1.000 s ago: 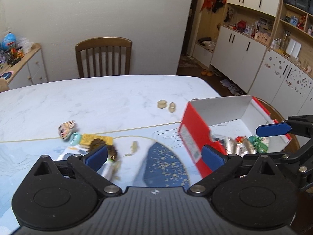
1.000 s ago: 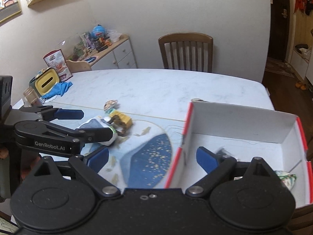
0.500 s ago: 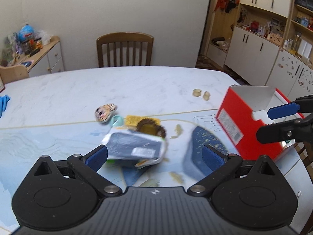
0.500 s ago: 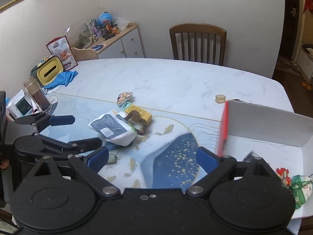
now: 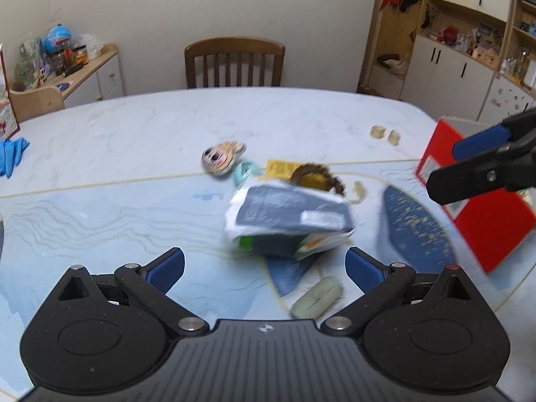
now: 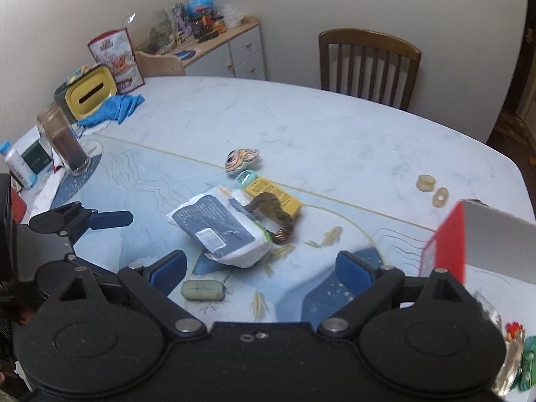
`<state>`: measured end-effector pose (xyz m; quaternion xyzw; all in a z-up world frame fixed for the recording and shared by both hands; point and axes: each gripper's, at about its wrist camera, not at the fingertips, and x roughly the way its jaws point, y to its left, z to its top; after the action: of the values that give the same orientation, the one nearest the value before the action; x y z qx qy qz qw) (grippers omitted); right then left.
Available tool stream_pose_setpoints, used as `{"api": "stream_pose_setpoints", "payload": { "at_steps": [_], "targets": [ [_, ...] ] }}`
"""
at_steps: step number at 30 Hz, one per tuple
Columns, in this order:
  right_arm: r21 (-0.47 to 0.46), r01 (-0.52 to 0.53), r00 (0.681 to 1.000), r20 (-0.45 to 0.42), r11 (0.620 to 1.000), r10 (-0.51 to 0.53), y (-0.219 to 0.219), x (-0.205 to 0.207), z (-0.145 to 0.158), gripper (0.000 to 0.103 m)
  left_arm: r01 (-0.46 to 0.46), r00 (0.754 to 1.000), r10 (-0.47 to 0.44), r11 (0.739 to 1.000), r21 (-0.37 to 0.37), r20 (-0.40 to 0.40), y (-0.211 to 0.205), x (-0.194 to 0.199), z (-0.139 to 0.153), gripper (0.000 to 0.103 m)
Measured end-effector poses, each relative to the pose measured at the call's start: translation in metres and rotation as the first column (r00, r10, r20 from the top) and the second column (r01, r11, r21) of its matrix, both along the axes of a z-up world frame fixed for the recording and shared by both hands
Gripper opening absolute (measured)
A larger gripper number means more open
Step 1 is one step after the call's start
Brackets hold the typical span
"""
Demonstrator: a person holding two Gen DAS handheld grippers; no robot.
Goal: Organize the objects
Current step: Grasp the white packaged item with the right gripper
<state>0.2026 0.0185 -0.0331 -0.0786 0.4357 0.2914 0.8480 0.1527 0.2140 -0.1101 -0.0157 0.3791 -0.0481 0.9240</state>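
A white and dark blue packet [image 5: 288, 222] [image 6: 222, 231] lies on the table mat among a yellow box [image 6: 272, 195], a brown scrunchie [image 6: 276, 212], a doll-face toy [image 6: 241, 159] and a pale green bar [image 6: 202, 290]. A red and white box [image 5: 475, 201] [image 6: 482, 241] stands at the right with several small items inside. My left gripper [image 5: 264, 266] is open and empty just in front of the packet. My right gripper [image 6: 261, 269] is open and empty, near the packet and the box's left wall.
A wooden chair [image 5: 234, 62] stands at the table's far side. Two small beige rolls [image 6: 432, 189] lie near the box. A jar [image 6: 63, 142], a yellow tissue box [image 6: 88, 93] and a blue cloth [image 6: 114, 107] sit at the table's left. Cabinets [image 5: 469, 67] stand at the right.
Both grippers have pulled back and swung left, away from the red box. The packet now sits ahead of both of them. Both stay open.
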Motion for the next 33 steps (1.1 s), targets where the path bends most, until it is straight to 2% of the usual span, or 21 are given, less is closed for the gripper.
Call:
{"api": "stream_pose_setpoints", "payload": {
  "at_steps": [8, 23, 29, 33],
  "targets": [
    [-0.067, -0.052, 0.998, -0.023, 0.996, 0.051, 0.039, 0.012, -0.023, 0.094, 0.01, 1.0, -0.01, 1.0, 0.0, -0.023, 0.01, 0.006, -0.024, 0.103],
    [-0.127, -0.142, 0.989, -0.067, 0.982, 0.134, 0.092, 0.036, -0.062, 0.092, 0.024, 0.998, -0.027, 0.998, -0.05, -0.052, 0.019, 0.016, -0.039, 0.103],
    [-0.169, -0.162, 0.987, -0.053, 0.972, 0.155, 0.107, 0.042, -0.075, 0.092, 0.024, 0.998, -0.027, 0.998, -0.058, -0.059, 0.021, 0.017, -0.042, 0.103],
    [-0.189, -0.16, 0.987, -0.042, 0.969, 0.155, 0.109, 0.044, -0.08, 0.083, 0.027, 0.998, -0.03, 0.998, -0.06, -0.058, 0.02, 0.017, -0.042, 0.103]
  ]
}}
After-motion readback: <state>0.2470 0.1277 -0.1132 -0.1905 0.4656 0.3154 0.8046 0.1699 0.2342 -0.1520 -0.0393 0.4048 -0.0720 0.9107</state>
